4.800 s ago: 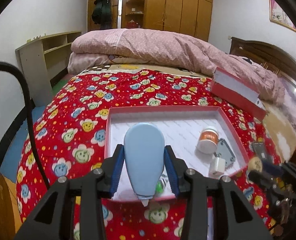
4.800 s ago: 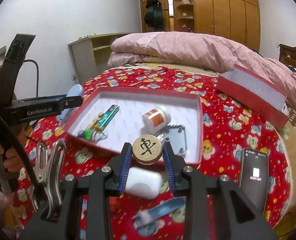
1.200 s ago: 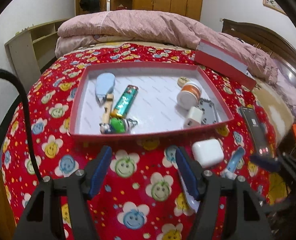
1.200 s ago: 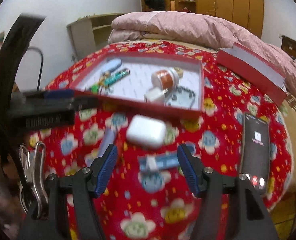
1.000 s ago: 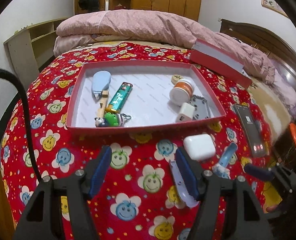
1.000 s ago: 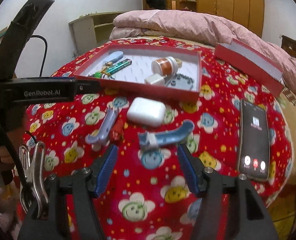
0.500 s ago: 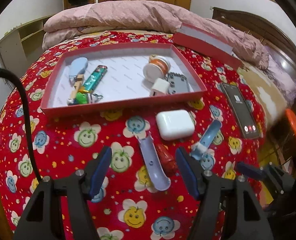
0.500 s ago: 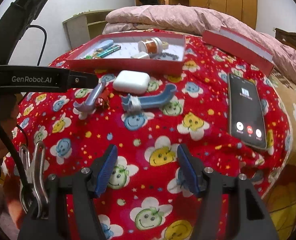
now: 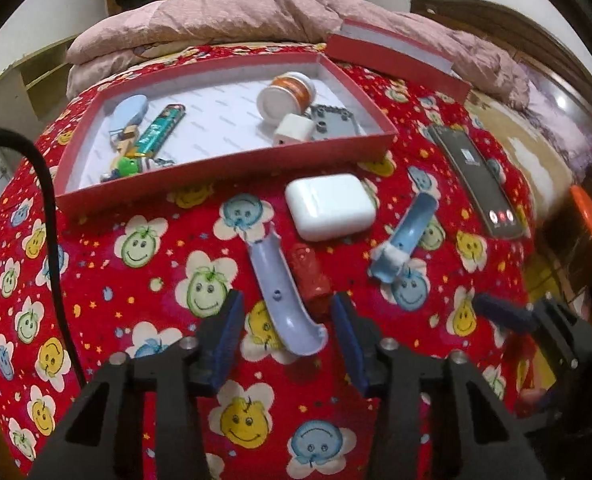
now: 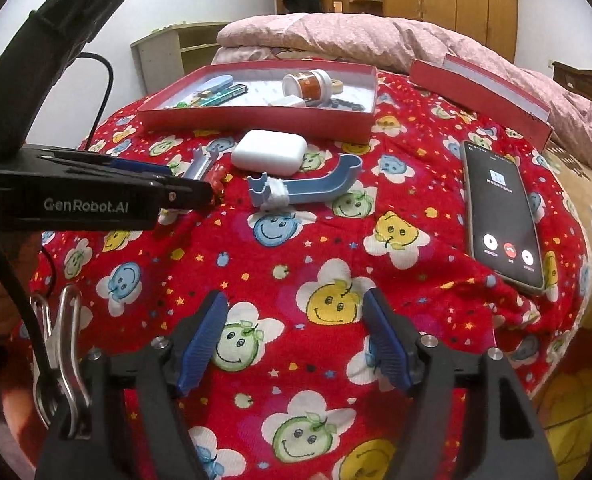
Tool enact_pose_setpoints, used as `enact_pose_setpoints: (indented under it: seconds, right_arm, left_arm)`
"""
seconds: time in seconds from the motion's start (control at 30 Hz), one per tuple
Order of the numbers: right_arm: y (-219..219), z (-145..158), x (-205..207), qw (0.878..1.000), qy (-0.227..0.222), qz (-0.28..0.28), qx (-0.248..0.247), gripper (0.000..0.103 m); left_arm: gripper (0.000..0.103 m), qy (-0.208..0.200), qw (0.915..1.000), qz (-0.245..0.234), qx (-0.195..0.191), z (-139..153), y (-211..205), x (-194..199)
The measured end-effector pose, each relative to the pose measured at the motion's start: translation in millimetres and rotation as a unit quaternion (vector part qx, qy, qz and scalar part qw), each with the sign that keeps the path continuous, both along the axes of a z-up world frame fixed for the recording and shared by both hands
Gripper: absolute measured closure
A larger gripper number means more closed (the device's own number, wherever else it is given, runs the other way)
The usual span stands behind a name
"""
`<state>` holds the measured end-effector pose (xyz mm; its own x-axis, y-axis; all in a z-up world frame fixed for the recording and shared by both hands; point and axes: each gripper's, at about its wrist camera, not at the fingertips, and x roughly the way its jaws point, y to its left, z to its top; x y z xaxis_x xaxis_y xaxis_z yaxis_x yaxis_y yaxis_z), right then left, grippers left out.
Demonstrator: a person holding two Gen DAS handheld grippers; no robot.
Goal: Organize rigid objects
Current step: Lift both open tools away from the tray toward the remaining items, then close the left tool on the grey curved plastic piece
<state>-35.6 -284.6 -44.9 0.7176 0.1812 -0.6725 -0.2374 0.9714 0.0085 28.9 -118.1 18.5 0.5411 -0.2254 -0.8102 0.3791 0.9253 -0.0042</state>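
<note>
Left gripper (image 9: pixel 286 334) low over the red smiley blanket (image 9: pixel 144 288), jaws closing around the near end of a pale purple curved piece (image 9: pixel 282 296) and a small red toy (image 9: pixel 311 276), pads not yet touching. Right gripper (image 10: pixel 296 344) wide and opening, nothing between its blue pads. Farther off: white case (image 9: pixel 329 206), blue curved piece (image 9: pixel 405 238), then the red tray (image 9: pixel 224 166) with small things inside. Black phone (image 10: pixel 499 210) lying on the right.
</note>
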Motion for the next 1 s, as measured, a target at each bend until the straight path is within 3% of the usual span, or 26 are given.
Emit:
enact_pose_setpoints:
  seconds: [0.4,0.53,0.63,0.83,1.0]
  right_arm:
    - [1,-1,-1,1.000,-0.002,0.002,-0.001,0.028]
    - [1,-1,-2,1.000,-0.002,0.002,-0.001,0.028]
    - [1,-1,-2,1.000,-0.003,0.002,-0.001,0.028]
    - [1,-1,-2,1.000,-0.003,0.002,-0.001,0.027]
    - [2,-2,-2,1.000,-0.004,0.003,-0.002,0.027]
  left_arm:
    - [0.059,-0.012,0.9999,-0.002,0.007,0,11,-12]
    - [0.059,-0.028,0.9990,0.016,0.030,0,13,-11]
    - [0.059,-0.017,0.9992,0.021,0.028,-5,16,-6]
    - [0.059,-0.042,0.9982,0.012,0.042,-7,3,-2]
    - [0.085,-0.049,0.9981,-0.012,0.037,-8,-4,-4]
